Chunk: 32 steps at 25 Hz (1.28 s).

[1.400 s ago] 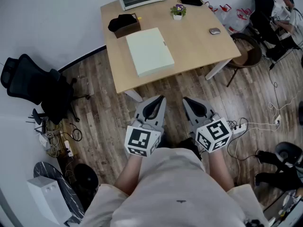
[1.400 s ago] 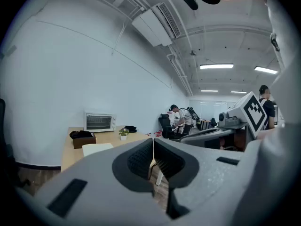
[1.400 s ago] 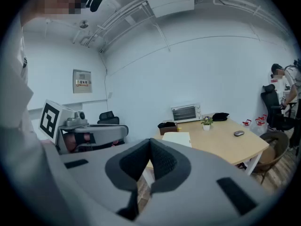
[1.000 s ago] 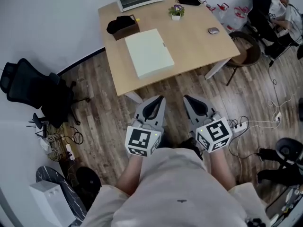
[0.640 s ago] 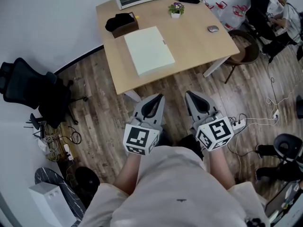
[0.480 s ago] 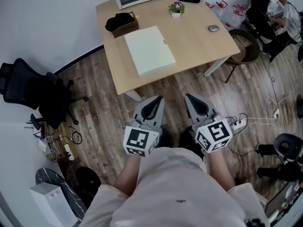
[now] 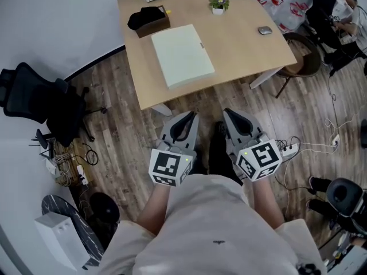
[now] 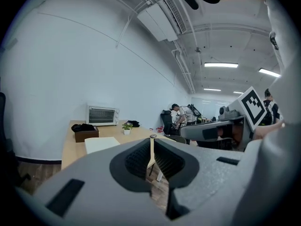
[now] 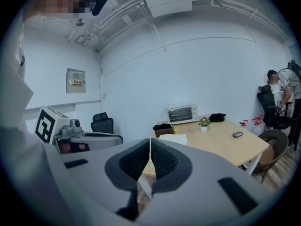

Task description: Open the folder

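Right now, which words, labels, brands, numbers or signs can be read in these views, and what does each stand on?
No text is legible in any view.
Grey wall panel: a small dark label strip, too blurred to read.
Left marker cube and right marker cube: black-and-white square patterns, no words.
Pale green folder and white toaster oven: no print can be made out.

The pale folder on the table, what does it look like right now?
The folder is a flat, pale greenish-white rectangle, closed, with a small dark tab on its right-hand edge. It looks like card or plastic. It lies on the light wooden table, slightly askew, near the table's nearer edge. Nothing rests on it; a brown box stands behind it, apart.
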Tool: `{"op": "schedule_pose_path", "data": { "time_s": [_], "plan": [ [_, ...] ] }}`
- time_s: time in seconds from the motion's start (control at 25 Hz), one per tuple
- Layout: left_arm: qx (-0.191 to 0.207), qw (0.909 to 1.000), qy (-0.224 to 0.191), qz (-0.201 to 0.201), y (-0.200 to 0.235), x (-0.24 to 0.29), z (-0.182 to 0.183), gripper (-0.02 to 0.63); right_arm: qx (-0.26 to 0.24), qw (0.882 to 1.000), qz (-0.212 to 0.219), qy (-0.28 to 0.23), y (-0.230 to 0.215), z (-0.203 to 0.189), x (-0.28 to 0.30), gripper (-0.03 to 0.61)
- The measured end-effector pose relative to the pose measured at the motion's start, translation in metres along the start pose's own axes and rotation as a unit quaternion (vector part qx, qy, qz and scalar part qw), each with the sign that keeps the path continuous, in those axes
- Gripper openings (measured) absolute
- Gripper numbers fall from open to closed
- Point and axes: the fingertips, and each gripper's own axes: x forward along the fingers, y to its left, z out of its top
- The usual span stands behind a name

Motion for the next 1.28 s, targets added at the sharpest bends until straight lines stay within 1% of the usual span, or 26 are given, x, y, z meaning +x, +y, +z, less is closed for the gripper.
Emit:
{"op": "schedule_pose_path", "data": {
  "time_s": [0.2, 0.32, 0.44, 0.56, 0.68, 0.84, 0.96, 1.12, 1.28],
  "plan": [
    [0.001, 0.9997, 0.004, 0.025, 0.013, 0.02, 0.007, 0.01, 0.003, 1.0, 0.021, 0.0, -0.02, 0.011, 0.02, 0.012],
    [-0.011, 0.9993, 0.008, 0.034, 0.022, 0.039, 0.008, 0.011, 0.005, 0.999, 0.033, 0.0, -0.035, 0.017, 0.031, 0.02],
    [-0.011, 0.999, 0.025, 0.035, 0.027, 0.058, 0.006, 0.011, 0.006, 0.999, 0.04, 0.003, -0.053, 0.025, 0.041, 0.037],
    [-0.002, 0.9986, 0.031, 0.044, 0.035, 0.071, 0.008, 0.013, 0.002, 0.999, 0.049, 0.003, -0.069, 0.033, 0.05, 0.063],
    [0.0, 0.9977, 0.041, 0.054, 0.039, 0.088, 0.009, 0.054, 0.002, 0.998, 0.058, 0.004, -0.088, 0.037, 0.056, 0.083],
    [-0.001, 0.9964, 0.05, 0.068, 0.035, 0.106, 0.012, 0.083, 0.012, 0.998, 0.066, -0.007, -0.117, 0.049, 0.058, 0.106],
    [0.009, 0.9951, 0.054, 0.083, 0.033, 0.117, 0.016, 0.101, 0.012, 0.997, 0.074, -0.011, -0.141, 0.057, 0.063, 0.118],
    [0.016, 0.9922, 0.053, 0.111, 0.034, 0.123, 0.019, 0.109, 0.01, 0.996, 0.092, -0.011, -0.159, 0.064, 0.07, 0.126],
    [0.014, 0.9881, 0.062, 0.14, 0.036, 0.124, 0.009, 0.116, 0.006, 0.994, 0.113, 0.001, -0.168, 0.06, 0.076, 0.129]
  ]
}}
